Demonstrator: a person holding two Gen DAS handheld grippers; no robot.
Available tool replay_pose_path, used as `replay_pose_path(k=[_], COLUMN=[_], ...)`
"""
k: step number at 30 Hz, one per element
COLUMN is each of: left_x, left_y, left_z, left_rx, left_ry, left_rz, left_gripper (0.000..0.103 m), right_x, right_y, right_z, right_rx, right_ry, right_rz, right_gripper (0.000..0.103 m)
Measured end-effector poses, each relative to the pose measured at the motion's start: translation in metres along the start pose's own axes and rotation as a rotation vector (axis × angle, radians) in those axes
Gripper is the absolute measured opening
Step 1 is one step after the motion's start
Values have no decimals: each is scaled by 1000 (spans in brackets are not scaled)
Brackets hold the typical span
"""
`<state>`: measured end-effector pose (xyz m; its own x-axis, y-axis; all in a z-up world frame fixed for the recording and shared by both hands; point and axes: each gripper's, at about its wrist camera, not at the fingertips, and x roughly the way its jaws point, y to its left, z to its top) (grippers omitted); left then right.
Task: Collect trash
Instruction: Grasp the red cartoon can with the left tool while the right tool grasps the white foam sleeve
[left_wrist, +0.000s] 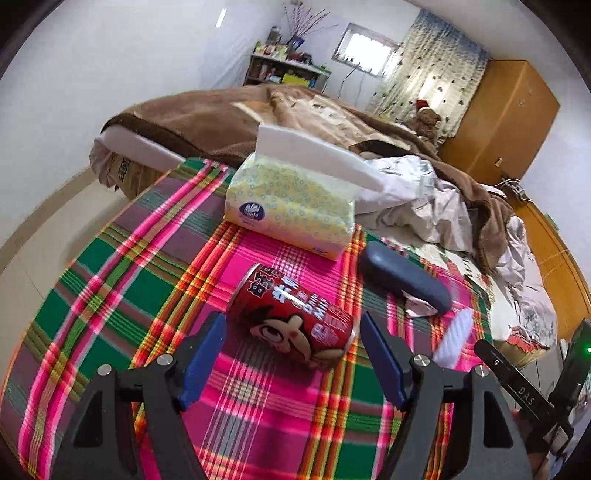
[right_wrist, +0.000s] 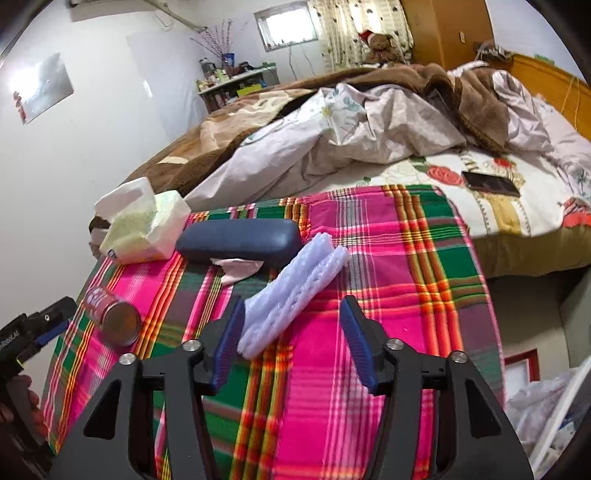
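Note:
A red drink can (left_wrist: 291, 319) lies on its side on the plaid cloth (left_wrist: 122, 280). My left gripper (left_wrist: 293, 360) is open, its blue pads on either side of the can's near end, not touching. The can also shows in the right wrist view (right_wrist: 112, 314), at far left. A pale lilac plastic foam wrapper (right_wrist: 291, 291) lies ahead of my right gripper (right_wrist: 291, 343), which is open with the wrapper's near end by its left pad. A crumpled pink tissue (right_wrist: 236, 267) peeks from under a dark blue glasses case (right_wrist: 240, 240).
A tissue pack (left_wrist: 291, 199) stands at the far side of the cloth. Rumpled brown blanket (left_wrist: 207, 118) and pale duvet (right_wrist: 332, 136) cover the bed behind. A phone (right_wrist: 491, 183) lies on the floral sheet. The cloth's edge drops off at right, with a white bag (right_wrist: 546, 410) below.

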<state>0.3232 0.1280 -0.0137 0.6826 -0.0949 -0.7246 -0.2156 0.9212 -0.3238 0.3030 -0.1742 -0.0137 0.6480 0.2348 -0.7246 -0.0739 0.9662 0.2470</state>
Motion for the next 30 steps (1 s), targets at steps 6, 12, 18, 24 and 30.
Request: replay_pose_path(k=[6, 12, 18, 24, 30], left_x=[27, 46, 58, 62, 56], left_y=[1, -1, -5, -20, -21], left_z=[0, 7, 3, -5, -10], left_rx=[-22, -44, -44, 64, 122], left_ry=[50, 72, 98, 127, 121], left_rz=[7, -13, -29, 7, 15], left_gripper=[77, 78, 79, 79, 65], right_x=[17, 32, 40, 41, 36], right_y=[1, -1, 2, 8, 17], right_z=[8, 13, 10, 7, 3], right_rx=[7, 36, 27, 10, -50], right_ry=[24, 63, 85, 110, 122], right_rz=[-25, -46, -51, -27, -6], right_gripper=[59, 59, 59, 59, 59])
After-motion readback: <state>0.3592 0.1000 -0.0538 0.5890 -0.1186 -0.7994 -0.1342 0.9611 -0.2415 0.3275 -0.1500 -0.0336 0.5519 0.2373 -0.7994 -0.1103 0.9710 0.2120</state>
